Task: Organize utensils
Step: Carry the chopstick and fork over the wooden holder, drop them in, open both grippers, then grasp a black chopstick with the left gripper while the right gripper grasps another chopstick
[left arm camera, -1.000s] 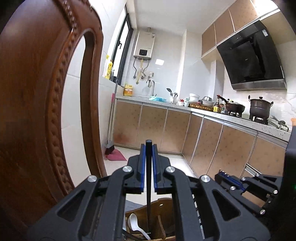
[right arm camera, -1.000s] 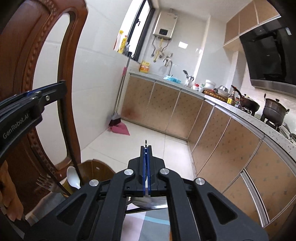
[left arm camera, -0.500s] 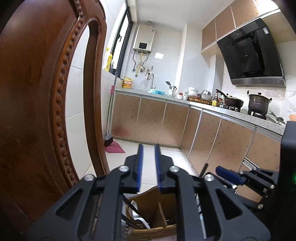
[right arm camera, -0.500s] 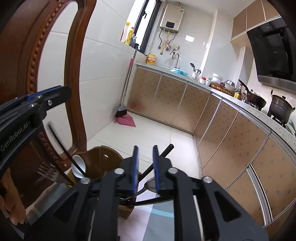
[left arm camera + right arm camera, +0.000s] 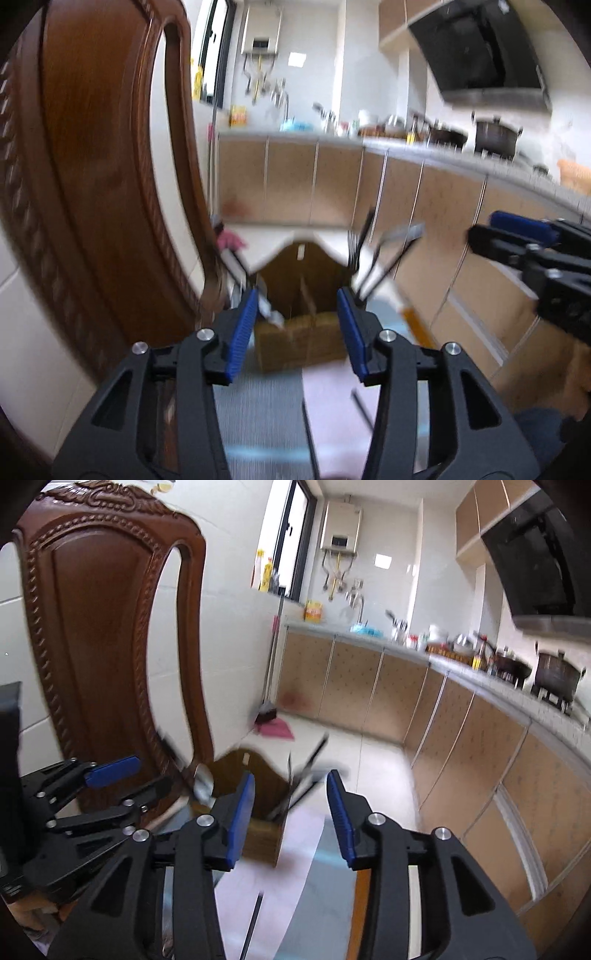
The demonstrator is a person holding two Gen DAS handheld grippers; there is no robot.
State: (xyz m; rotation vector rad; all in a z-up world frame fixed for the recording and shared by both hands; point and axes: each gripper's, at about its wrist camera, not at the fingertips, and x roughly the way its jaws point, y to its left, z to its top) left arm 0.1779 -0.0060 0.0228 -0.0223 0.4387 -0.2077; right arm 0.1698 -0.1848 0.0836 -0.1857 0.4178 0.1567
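At frame left a carved brown wooden chair back [image 5: 110,646] is seen; at lower centre the divided wooden utensil holder [image 5: 264,812], with dark-handled utensils [image 5: 306,775] standing inside, is framed by both grippers. The left gripper [image 5: 297,328] and right gripper [image 5: 291,812] are held spread wide, gripping nothing. A drop-off step is judged finished; next, the thin black chopstick [image 5: 253,923] lying on the mat at lower centre must be picked up.

Your left wrist cam looks fwd along its blue fingers [image 5: 242,326], tilted down, close above the wooden utensil holder [image 5: 301,321], which sits dead centre w/ the carved chair back [image 5: 96,177] left of it. Your right wrist cam sits a bit further back & right of the holder [image 5: 258,812], facing the same way. Both views share holder, chair [image 5: 110,635], kitchen counter [image 5: 424,151] behind it, & each other's gripper.
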